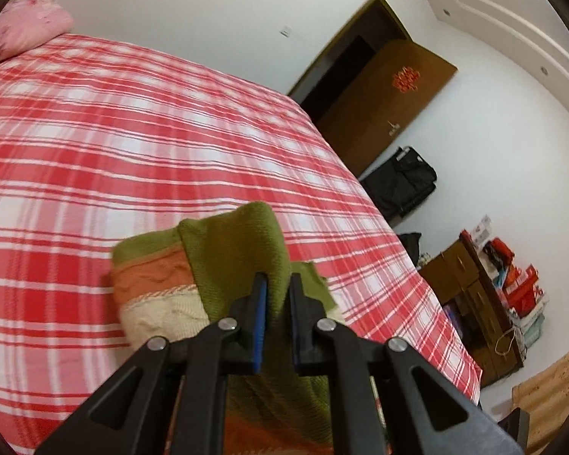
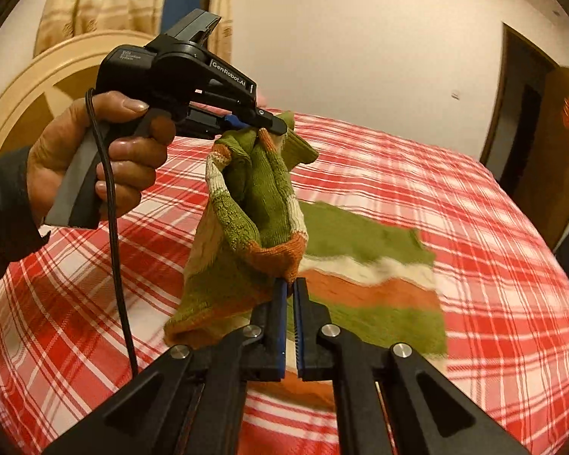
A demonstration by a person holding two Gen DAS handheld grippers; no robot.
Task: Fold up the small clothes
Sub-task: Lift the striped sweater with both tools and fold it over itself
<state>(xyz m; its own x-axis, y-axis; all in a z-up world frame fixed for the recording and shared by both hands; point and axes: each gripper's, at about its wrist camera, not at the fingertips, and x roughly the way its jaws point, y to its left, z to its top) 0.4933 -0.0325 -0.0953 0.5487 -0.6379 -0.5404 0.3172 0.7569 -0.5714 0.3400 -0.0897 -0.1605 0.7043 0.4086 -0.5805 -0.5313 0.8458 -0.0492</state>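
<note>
A small knitted sweater with green, orange and cream stripes lies partly on the red plaid bed. My left gripper is shut on a green fold of the sweater and holds it up; the left gripper also shows in the right wrist view, held by a hand. My right gripper is shut on the orange edge of the lifted part. The lifted cloth hangs bunched between the two grippers above the bed.
A pink pillow lies at the bed's far corner. A brown door, a black bag and a wooden cabinet with boxes stand beyond the bed's right edge. A headboard is at left.
</note>
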